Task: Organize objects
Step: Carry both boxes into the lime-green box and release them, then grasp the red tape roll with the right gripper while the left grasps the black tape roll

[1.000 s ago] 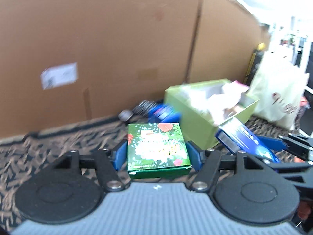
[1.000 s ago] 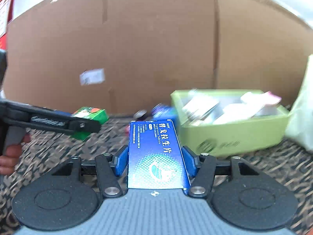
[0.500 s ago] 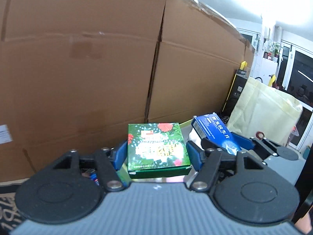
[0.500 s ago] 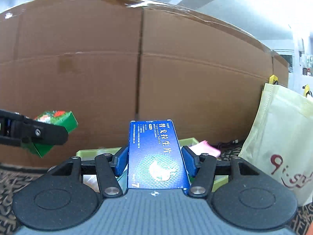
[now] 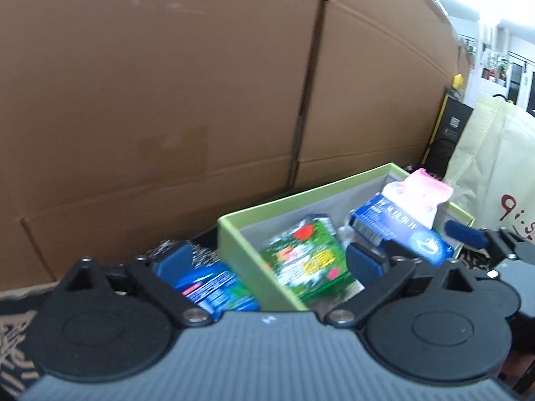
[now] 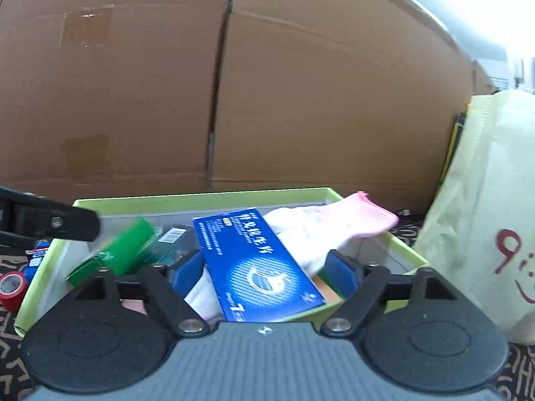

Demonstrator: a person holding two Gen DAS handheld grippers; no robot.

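At the far left, on the patterned mat [image 6: 10, 330], a red roll of tape [image 6: 12, 285] stands just outside the left wall of the green tray [image 5: 230, 234], and in the left wrist view a blue packet [image 5: 214, 287] lies against that same outer wall with something metallic and blurred behind it. The left gripper [image 5: 267, 264] is over the tray's near left corner with its jaws opening; the green box [image 5: 307, 264] with red flowers sits tilted and blurred between them, and neither blue pad touches it, so it is let go inside the tray near the left wall. Further right, the right gripper [image 6: 267, 272] is over the tray's near edge, jaws also opening; the blue box [image 6: 257, 264] with white lettering lies skewed between its pads, clear of both, resting on pale cloth inside the tray. A pink and white sock [image 6: 337, 227] drapes over the tray's far right corner. Behind everything stands a wall of brown cardboard [image 6: 301, 83]. At the far right a cream bag [image 6: 485, 207] with red print stands on the mat just beside the tray.
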